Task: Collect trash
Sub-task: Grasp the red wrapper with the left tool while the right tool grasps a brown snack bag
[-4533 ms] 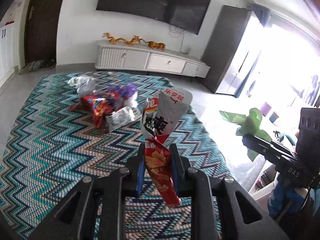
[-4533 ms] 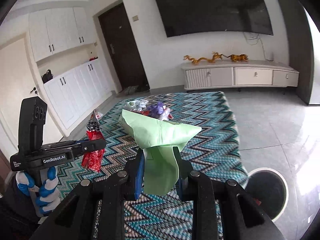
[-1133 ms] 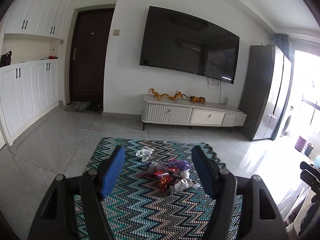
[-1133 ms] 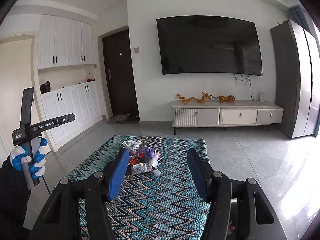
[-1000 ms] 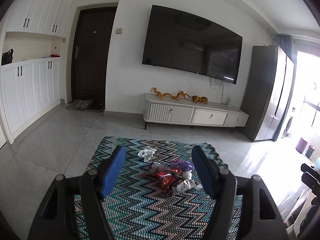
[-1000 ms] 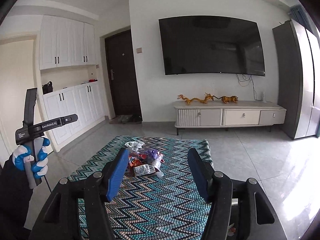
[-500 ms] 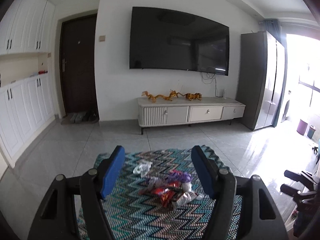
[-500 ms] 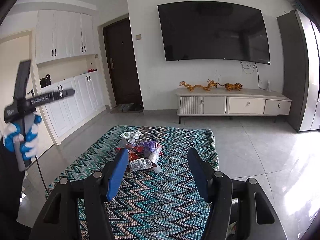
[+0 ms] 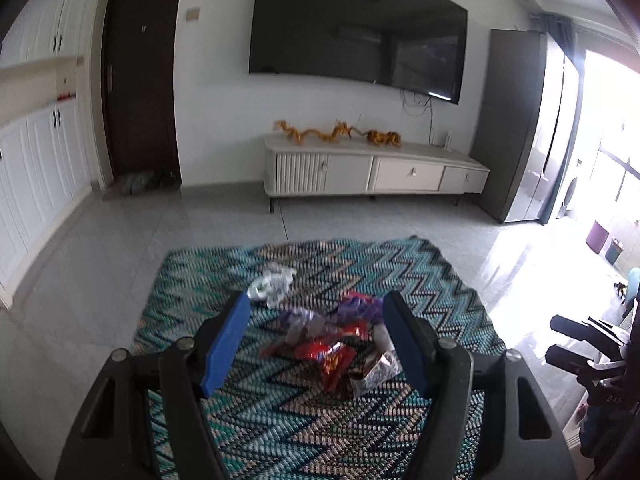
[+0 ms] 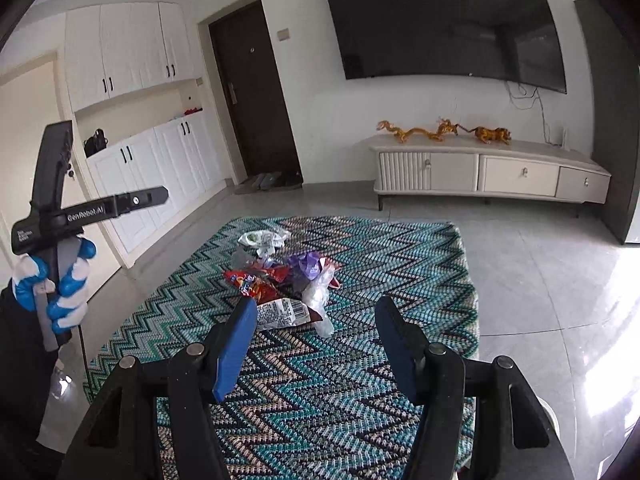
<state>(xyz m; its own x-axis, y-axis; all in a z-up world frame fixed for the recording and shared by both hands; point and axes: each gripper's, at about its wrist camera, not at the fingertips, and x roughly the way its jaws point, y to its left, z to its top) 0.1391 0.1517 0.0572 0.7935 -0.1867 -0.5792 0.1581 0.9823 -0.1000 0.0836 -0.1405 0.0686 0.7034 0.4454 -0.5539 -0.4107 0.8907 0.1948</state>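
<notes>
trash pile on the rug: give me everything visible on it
The trash pile lies loose near the middle of the zigzag rug: a red crinkled snack bag, a silvery printed wrapper at the near edge, purple plastic, clear film, and a white-green bag slightly apart at the far side. The pieces overlap. Neither claw touches it.

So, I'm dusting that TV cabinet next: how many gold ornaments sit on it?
2. A long gold dragon lies toward the left of the cabinet top, and a smaller gold tiger stands just right of it. Nothing seems hidden behind them.
</notes>
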